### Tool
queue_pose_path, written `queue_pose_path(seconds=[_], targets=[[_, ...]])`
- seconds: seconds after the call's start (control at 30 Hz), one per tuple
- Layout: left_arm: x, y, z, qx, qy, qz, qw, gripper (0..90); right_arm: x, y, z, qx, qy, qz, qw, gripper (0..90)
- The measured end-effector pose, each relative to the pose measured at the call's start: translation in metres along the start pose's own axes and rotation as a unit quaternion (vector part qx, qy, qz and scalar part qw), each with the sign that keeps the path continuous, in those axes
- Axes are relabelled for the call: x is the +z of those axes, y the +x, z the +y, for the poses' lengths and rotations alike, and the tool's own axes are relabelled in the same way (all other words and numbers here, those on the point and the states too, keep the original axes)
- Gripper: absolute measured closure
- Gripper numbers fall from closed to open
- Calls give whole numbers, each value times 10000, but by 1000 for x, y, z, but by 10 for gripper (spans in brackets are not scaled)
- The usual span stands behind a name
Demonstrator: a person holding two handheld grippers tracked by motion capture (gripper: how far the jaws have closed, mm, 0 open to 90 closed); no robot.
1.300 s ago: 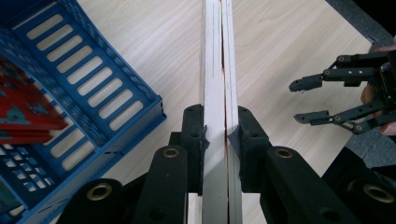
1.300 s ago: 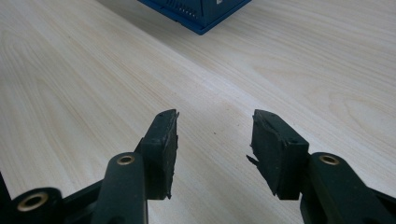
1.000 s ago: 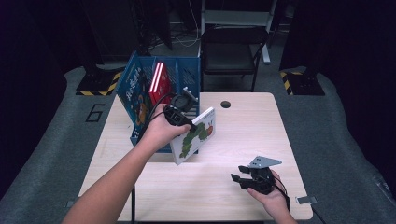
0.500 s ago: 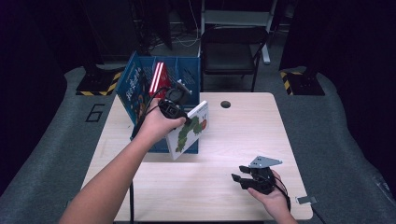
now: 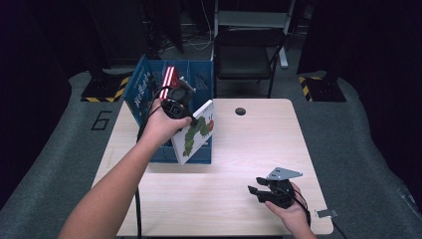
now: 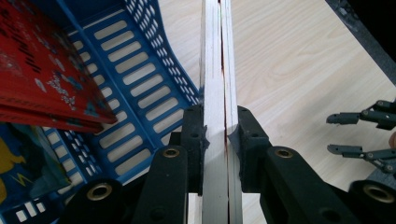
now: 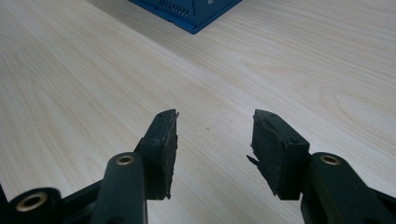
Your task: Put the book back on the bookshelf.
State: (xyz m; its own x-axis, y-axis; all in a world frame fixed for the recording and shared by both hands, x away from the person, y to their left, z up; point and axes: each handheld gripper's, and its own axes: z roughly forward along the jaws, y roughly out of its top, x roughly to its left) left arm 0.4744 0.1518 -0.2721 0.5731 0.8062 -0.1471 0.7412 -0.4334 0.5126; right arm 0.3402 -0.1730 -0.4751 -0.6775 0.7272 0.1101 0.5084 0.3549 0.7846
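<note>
My left gripper (image 5: 185, 115) is shut on a white picture book (image 5: 195, 133) with a green caterpillar on its cover, held tilted over the right end of the blue crate (image 5: 142, 87). In the left gripper view the book's edge (image 6: 218, 56) runs up between the two jaws, with the left gripper (image 6: 221, 131) clamped on it and the crate's slotted wall (image 6: 140, 88) at the left. A red book (image 5: 169, 80) stands inside the crate, and the red book (image 6: 42, 70) shows close up beside the jaws. My right gripper (image 5: 255, 191) rests open on the table near the front right, and the right gripper (image 7: 212, 140) has nothing between its jaws.
The light wooden table (image 5: 249, 149) has a round hole (image 5: 240, 110) near its far edge. A black chair (image 5: 244, 50) stands behind the table. The crate's corner (image 7: 196, 11) lies ahead of the right gripper. A small clip (image 5: 326, 213) lies at the table's front right.
My left gripper has carried the caterpillar book leftward and farther back, toward the crate. The right gripper has stayed still.
</note>
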Motion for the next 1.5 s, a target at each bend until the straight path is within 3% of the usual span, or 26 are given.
queue_pose_path(seconds=[0.27, 0.6, 0.87, 1.23, 1.47, 1.5], targets=[[2, 15, 7, -197, -24, 228, 9995, 770, -1, 0, -3, 3, 28, -59, 10000, 503], [14, 25, 23, -537, -139, 488, 9973, 770, -6, -2, -4, 62, -44, -45, 10000, 502], [31, 31, 32, -707, -44, 592, 9957, 770, -8, -3, -4, 79, -83, -69, 9999, 502], [51, 39, 43, -988, -133, 693, 9926, 770, -9, -2, -5, 121, -118, -100, 9998, 502], [61, 46, 48, -1284, -269, 743, 9886, 770, -11, -4, -6, 137, -141, -93, 9998, 502], [62, 47, 49, -1259, -256, 738, 9890, 770, -11, -4, -6, 124, -139, -78, 9998, 502]])
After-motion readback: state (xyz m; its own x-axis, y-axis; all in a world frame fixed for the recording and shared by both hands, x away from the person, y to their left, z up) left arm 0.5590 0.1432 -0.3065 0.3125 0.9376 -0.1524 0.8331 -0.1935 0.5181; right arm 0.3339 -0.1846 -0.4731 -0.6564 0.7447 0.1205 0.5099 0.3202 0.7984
